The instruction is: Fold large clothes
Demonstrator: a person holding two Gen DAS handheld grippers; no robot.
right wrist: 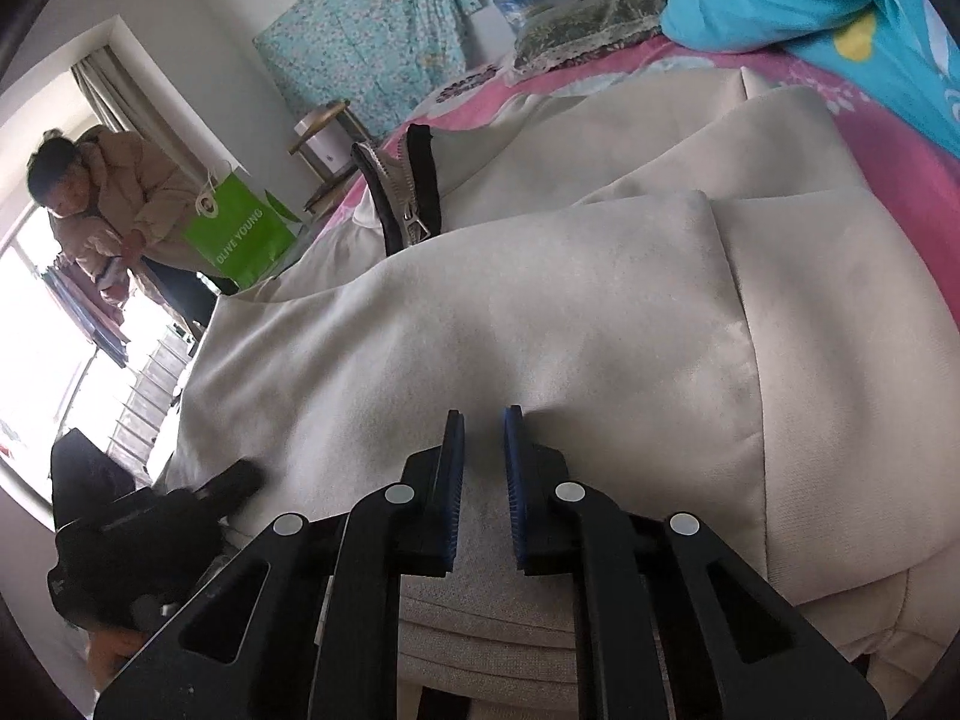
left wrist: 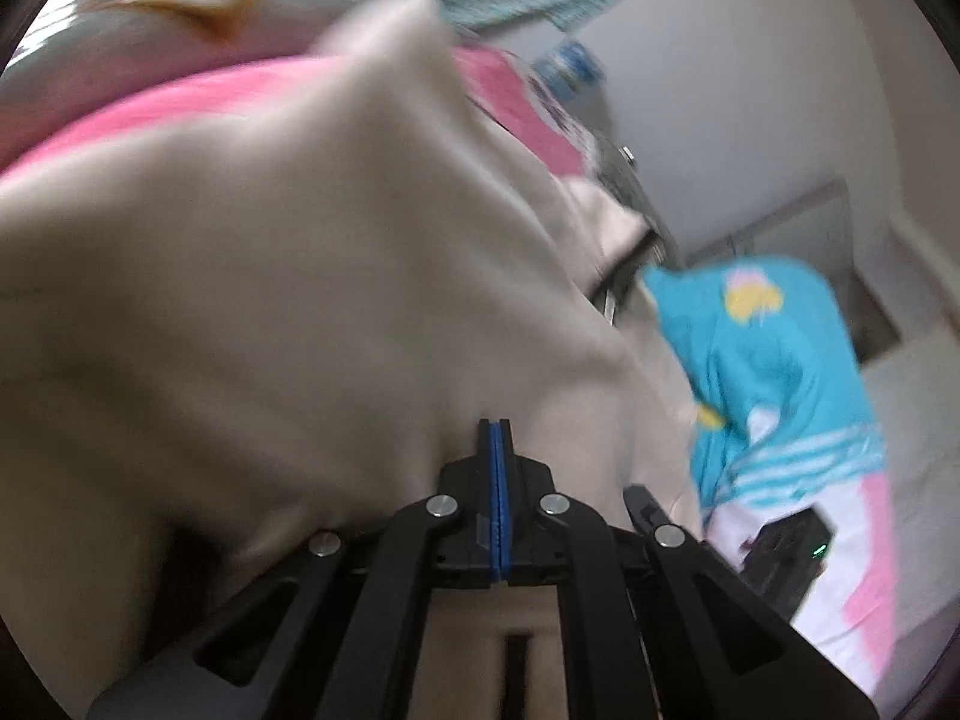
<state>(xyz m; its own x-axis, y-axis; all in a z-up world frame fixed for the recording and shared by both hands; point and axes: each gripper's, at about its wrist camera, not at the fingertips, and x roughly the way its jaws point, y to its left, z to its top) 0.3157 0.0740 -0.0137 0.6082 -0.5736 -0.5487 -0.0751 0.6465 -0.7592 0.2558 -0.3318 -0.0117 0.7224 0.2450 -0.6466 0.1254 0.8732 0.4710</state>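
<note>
A large cream jacket (right wrist: 540, 300) with a black-trimmed zipper collar (right wrist: 402, 192) lies on a pink bedspread (right wrist: 900, 168). My right gripper (right wrist: 483, 420) is open, its blue pads either side of a patch of the cream cloth at the folded lower edge. My left gripper (left wrist: 495, 429) has its blue pads pressed together on a fold of the same jacket (left wrist: 270, 276), which is lifted and blurred in that view. The left gripper also shows at the lower left of the right wrist view (right wrist: 234, 483).
A turquoise patterned quilt (right wrist: 810, 6) lies at the bed's far right, also seen in the left wrist view (left wrist: 774, 372). A person (right wrist: 102, 192) with a green bag (right wrist: 240, 234) stands by the window. A floral bundle (right wrist: 372, 30) leans on the wall.
</note>
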